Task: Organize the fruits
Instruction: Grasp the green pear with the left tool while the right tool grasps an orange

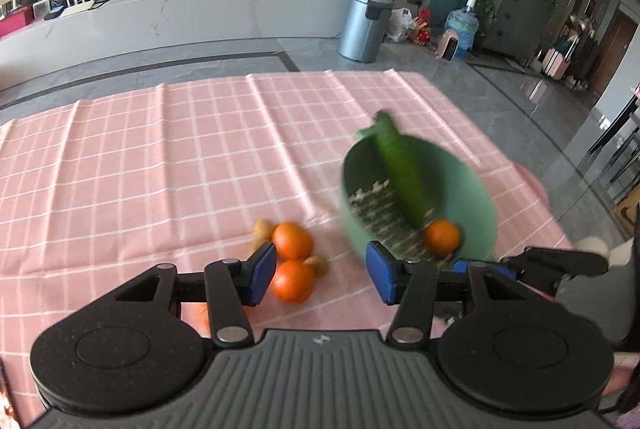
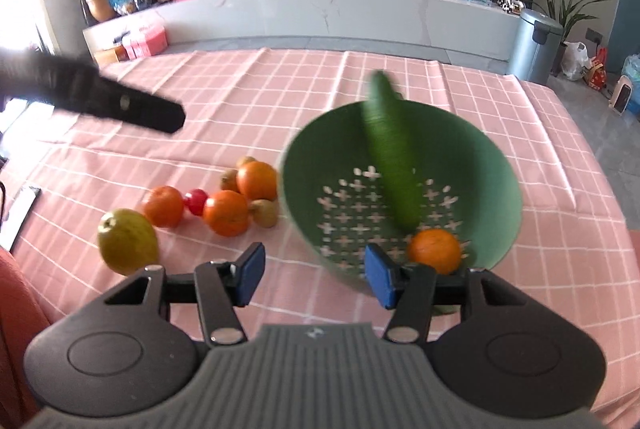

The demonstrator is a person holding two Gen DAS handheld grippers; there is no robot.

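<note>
Fruits split between colander and cloth: sorting partly done. Left gripper (image 1: 321, 276) spread wide, holding nothing, hovering low over two oranges (image 1: 292, 260) on the pink checked tablecloth (image 1: 160, 157), small brownish fruits (image 1: 262, 230) just beside them. Right gripper (image 2: 315, 276) likewise gaping and empty, poised at the near rim of the green colander (image 2: 496, 165). Inside that colander: one orange (image 2: 435, 251) near the front wall, a cucumber (image 2: 390, 153) leaning up over the far rim. Further left on the cloth, seen from the right wrist: three more oranges, a red cherry tomato (image 2: 196, 201), kiwi-like fruits (image 2: 265, 213), a yellow-green pear (image 2: 127, 241). Probably next: lowering the left fingers around the nearest orange, closing gently against rolling, then carrying it across to the colander.
</note>
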